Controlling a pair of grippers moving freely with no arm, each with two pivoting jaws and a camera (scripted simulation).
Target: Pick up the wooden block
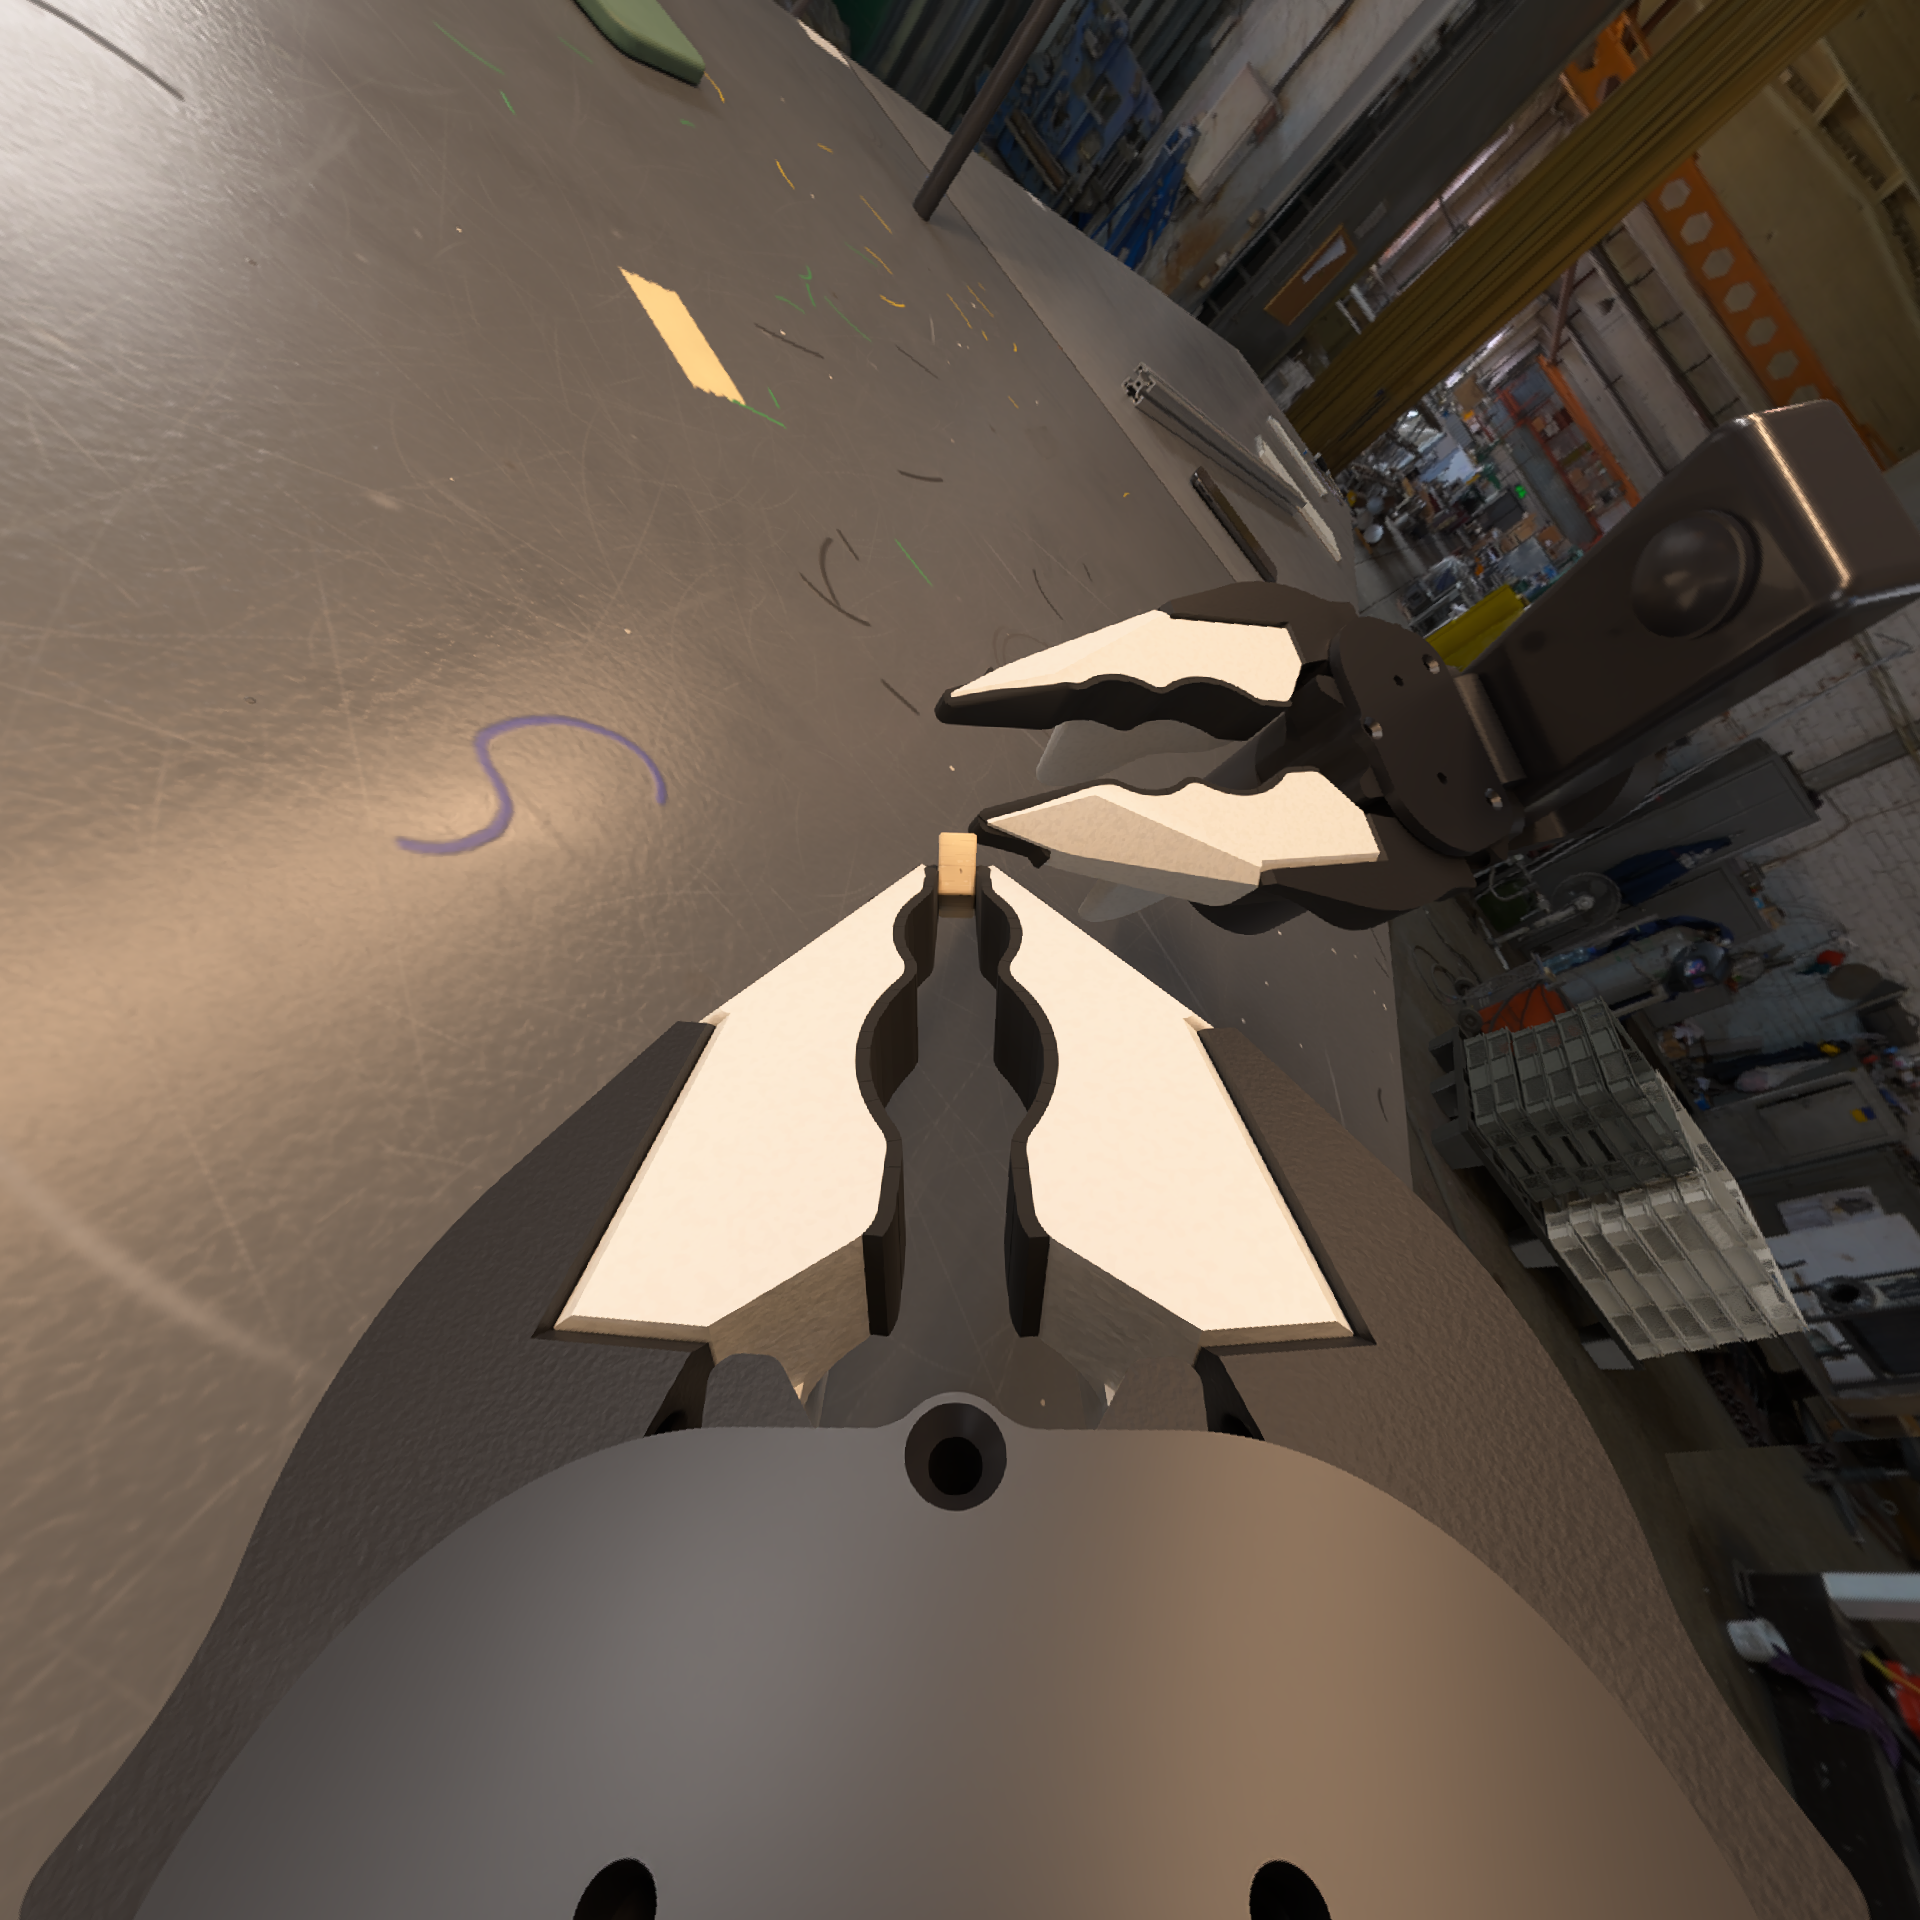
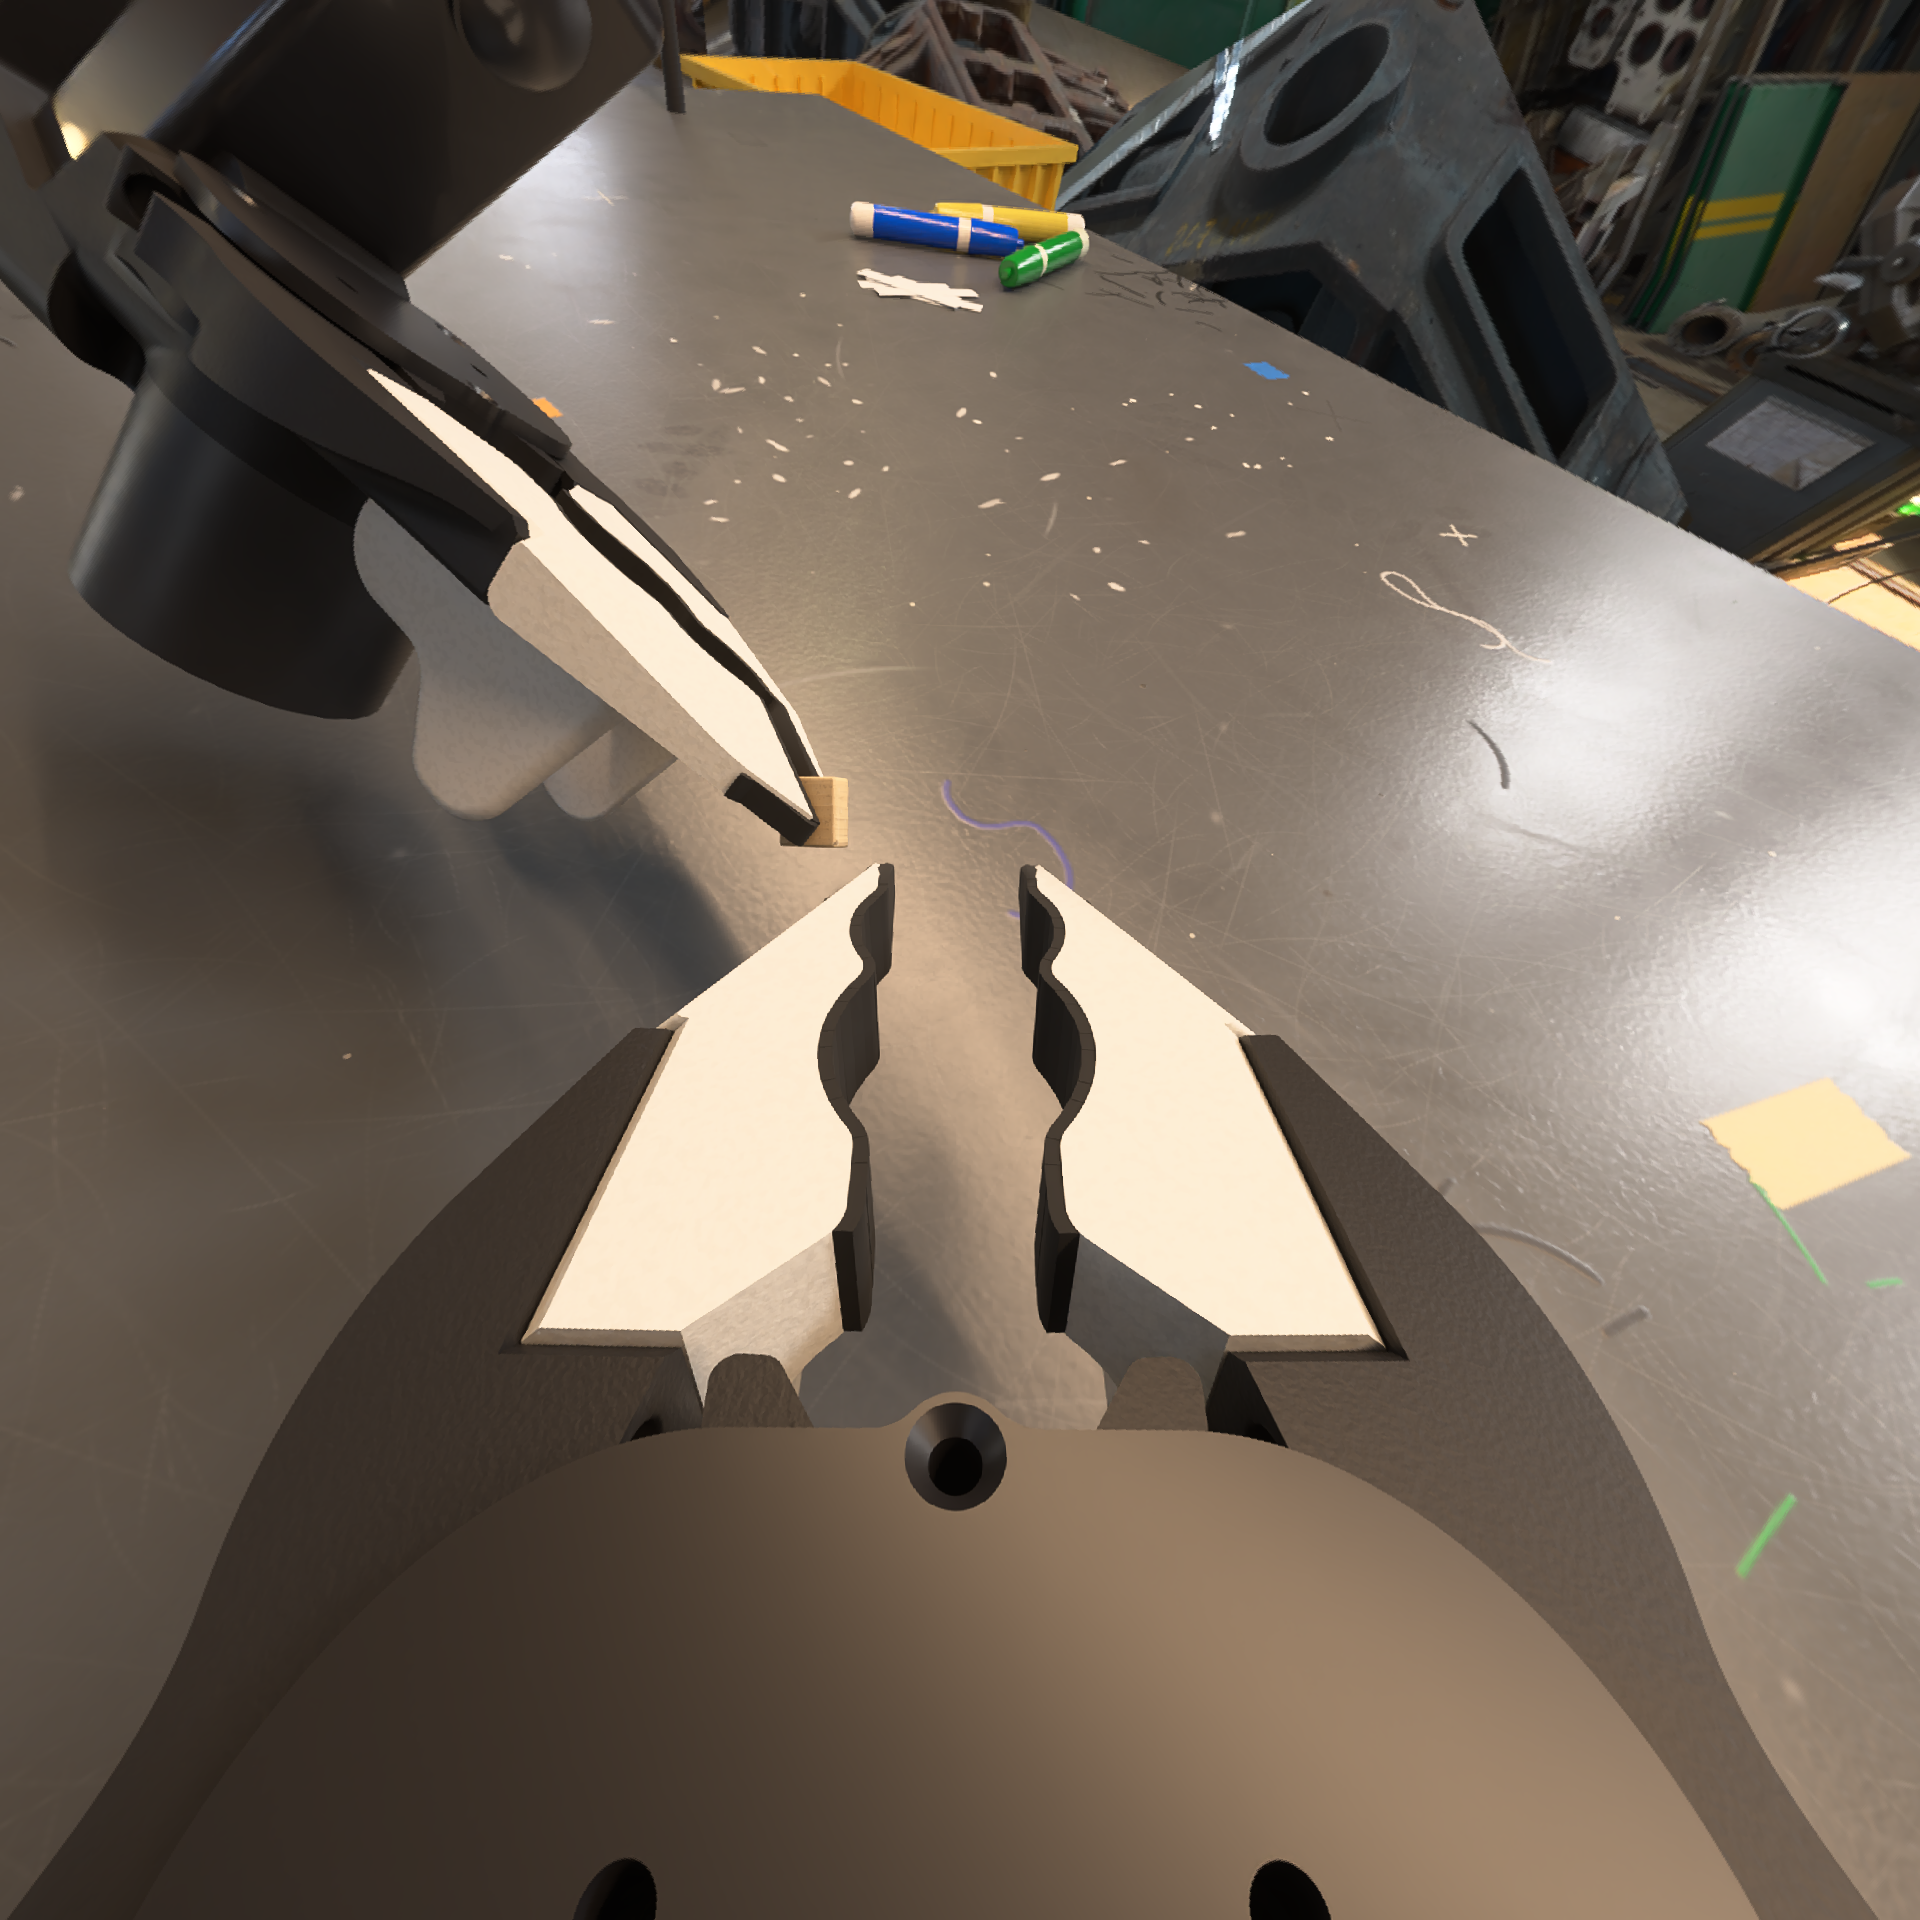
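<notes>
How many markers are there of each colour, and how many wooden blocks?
Blue marker: 1
Yellow marker: 1
Green marker: 1
Wooden block: 1
Total: 4

Left gripper angled down, fingers nearly together at tips w/ narrow gap, right gripper close beside it, fingers spread apart, nothing btwn them, both low, tips almost meeting
</notes>
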